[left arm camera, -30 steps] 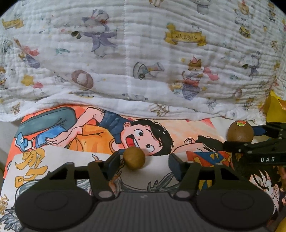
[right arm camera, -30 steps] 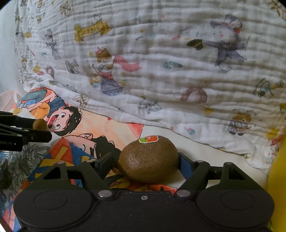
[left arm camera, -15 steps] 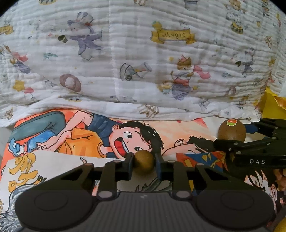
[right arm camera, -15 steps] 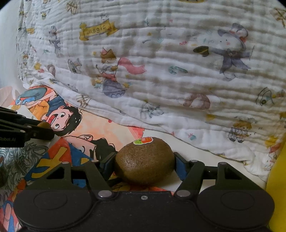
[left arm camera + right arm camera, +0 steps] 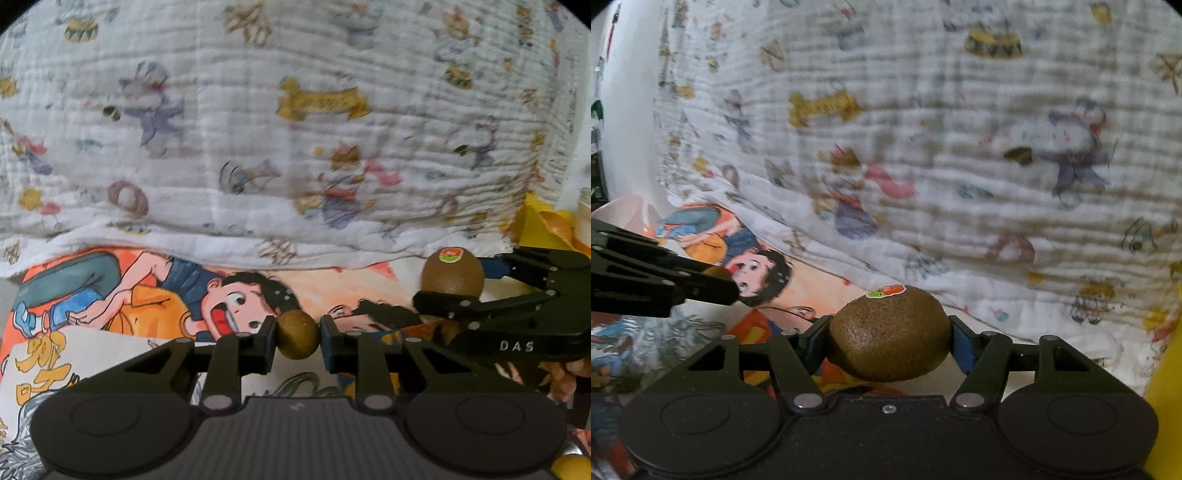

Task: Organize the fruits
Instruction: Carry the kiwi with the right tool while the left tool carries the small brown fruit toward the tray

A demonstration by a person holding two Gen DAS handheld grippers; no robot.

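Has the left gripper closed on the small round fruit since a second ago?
Yes. The left gripper now pinches the small round fruit from both sides; earlier its jaws stood wide, with the fruit free between them against the cartoon-print cloth.

the right claw (image 5: 889, 338) clamps a brown kiwi (image 5: 888, 334), its two fingers (image 5: 960, 341) pressed on the fruit's left and right ends; the jaws have just been closing on it. a small red and green sticker (image 5: 886, 290) sits on top of the kiwi. at the left edge the left claw (image 5: 729, 284) reaches in, with a small brown fruit (image 5: 716, 272) showing just above its tip. beneath both lies a cartoon-print sheet (image 5: 812, 284) in orange and blue. behind rises a white crinkled blanket (image 5: 960, 147) printed with small figures, blurred. a yellow thing (image 5: 1167, 387) fills the lower right edge.
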